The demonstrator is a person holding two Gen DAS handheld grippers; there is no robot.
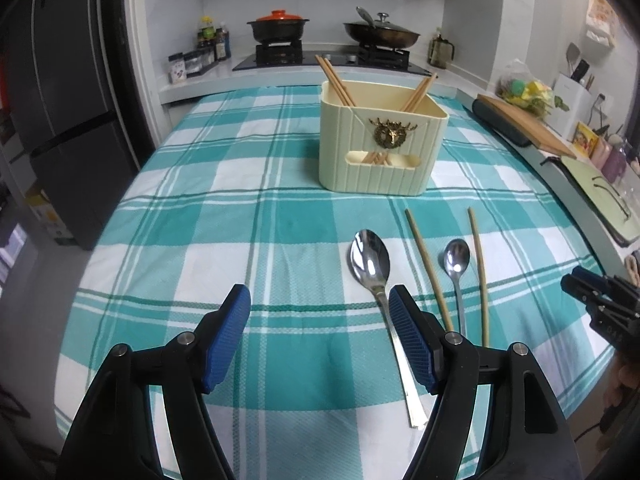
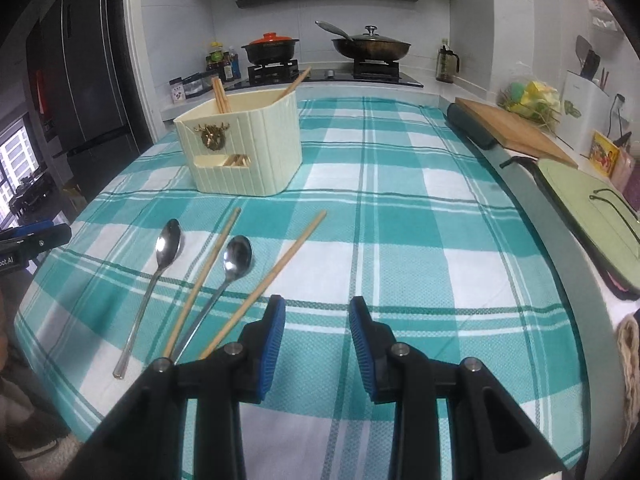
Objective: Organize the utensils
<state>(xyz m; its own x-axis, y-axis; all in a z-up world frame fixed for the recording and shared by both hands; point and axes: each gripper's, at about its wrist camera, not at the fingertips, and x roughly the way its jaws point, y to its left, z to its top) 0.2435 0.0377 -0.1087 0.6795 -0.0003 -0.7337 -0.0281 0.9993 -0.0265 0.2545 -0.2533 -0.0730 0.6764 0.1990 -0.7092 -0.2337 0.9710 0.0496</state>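
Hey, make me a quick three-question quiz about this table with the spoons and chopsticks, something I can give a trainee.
1. True or false: the left gripper is shut on the large spoon.
2. How many loose chopsticks lie on the checked cloth, outside the cream holder?
3. Multiple choice: the small spoon lies
A. inside the holder
B. between the two loose chopsticks
C. to the left of the large spoon

Key
1. False. Its fingers stand wide apart with only cloth between them; the right gripper is open too.
2. Two: one chopstick and another.
3. B
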